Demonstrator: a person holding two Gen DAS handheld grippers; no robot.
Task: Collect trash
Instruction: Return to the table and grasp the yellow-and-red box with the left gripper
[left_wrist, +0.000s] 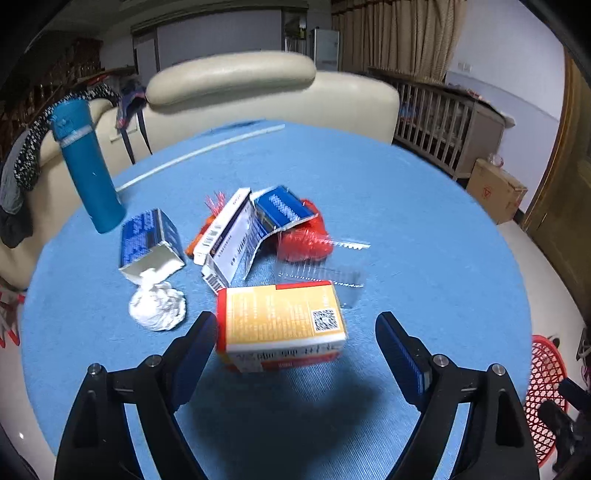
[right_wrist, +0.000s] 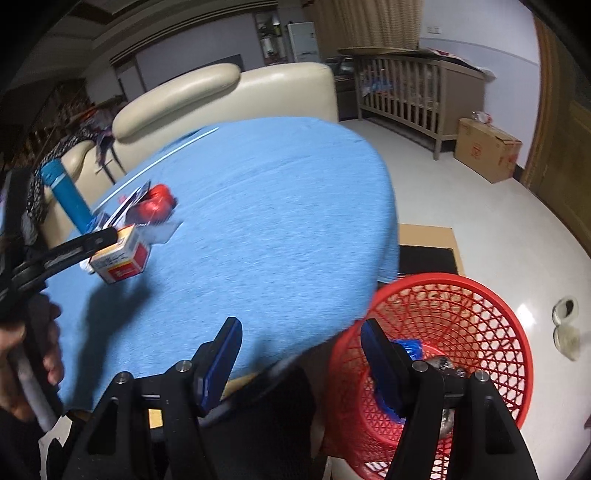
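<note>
I am straddling the yellow carton (left_wrist: 282, 325) with my left gripper (left_wrist: 295, 332), jaws parted, unclamped; light, crushable cardboard, best pinched across its short sides. My right gripper (right_wrist: 301, 349) is hanging empty.

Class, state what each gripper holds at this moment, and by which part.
Nothing. The left gripper is open, with the yellow-and-red box ungripped between its fingers; the right gripper is open and empty.

A cream sofa (left_wrist: 236, 88) backs the counter; a wooden crib (right_wrist: 417, 85), curtains (left_wrist: 399, 37) and seemingly glossy floor (right_wrist: 498, 229).
</note>
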